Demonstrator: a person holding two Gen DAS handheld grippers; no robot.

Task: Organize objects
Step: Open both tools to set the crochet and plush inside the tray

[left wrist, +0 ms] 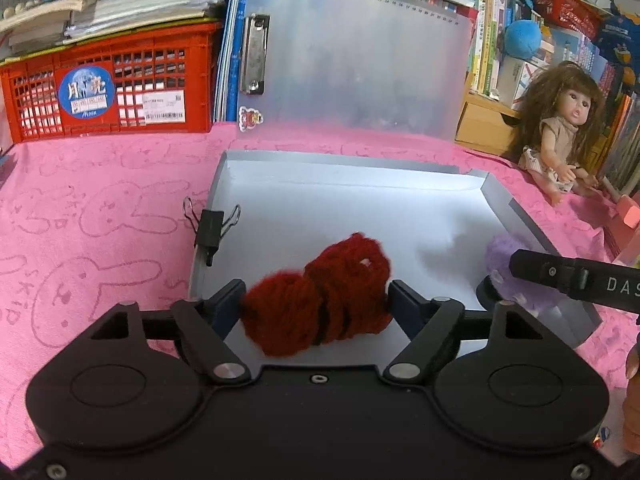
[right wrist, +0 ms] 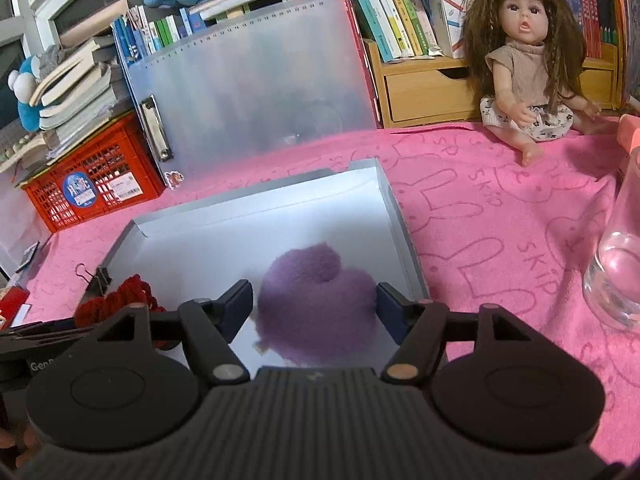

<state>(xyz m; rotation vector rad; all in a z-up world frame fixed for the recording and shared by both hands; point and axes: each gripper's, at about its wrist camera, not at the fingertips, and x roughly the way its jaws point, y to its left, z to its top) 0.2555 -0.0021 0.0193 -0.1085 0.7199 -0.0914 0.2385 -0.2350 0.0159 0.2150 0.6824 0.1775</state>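
The left gripper (left wrist: 316,300) pinches a dark red yarn skein (left wrist: 320,300) over the shallow white cardboard tray (left wrist: 352,184). At the tray's 3 o'clock side, the right gripper (right wrist: 315,300) pinches a fuzzy purple wool ball (right wrist: 316,312).

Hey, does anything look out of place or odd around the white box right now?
One thing: a black binder clip is clamped on the left wall of the white box, with no paper in it. Otherwise nothing looks spilled or damaged; the red yarn and purple yarn sit between the jaws over the box.

Pink rabbit-print cloth (right wrist: 500,216) before crowded bookshelves (right wrist: 400,12), a wooden drawer unit (right wrist: 432,92).
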